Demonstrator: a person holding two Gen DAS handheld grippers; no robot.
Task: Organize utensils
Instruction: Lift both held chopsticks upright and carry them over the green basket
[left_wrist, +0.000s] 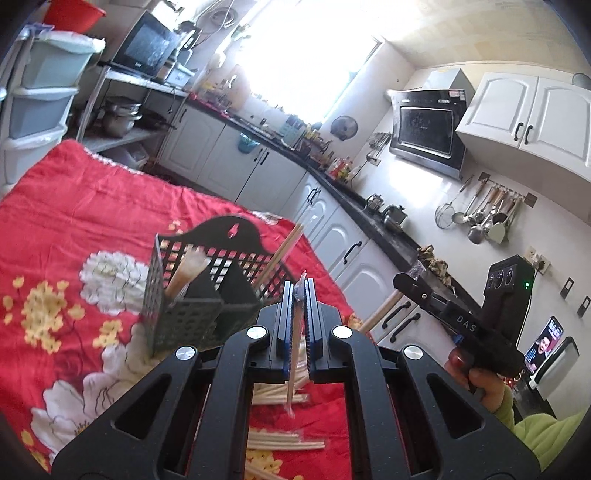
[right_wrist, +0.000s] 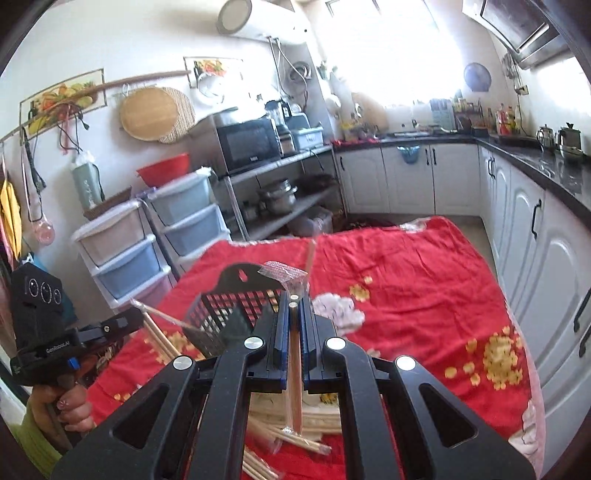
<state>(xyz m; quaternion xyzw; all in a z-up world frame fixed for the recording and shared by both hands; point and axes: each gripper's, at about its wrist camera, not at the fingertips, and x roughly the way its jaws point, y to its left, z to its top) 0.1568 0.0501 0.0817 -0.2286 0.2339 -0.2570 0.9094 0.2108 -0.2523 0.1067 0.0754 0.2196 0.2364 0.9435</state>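
A black mesh utensil basket stands on the red flowered cloth. Wrapped chopsticks lean in its left compartment, and another stick pokes out on the right. My left gripper is shut on a plastic-wrapped chopstick pair that hangs down below its jaws. My right gripper is shut on another wrapped pair. Both grippers are raised above the cloth, just short of the basket. Several loose chopsticks lie beneath them.
White cabinets under a dark counter run along the right. Plastic drawer units and a metal shelf with a microwave stand beyond the table's far left. A person's hand grips the left tool.
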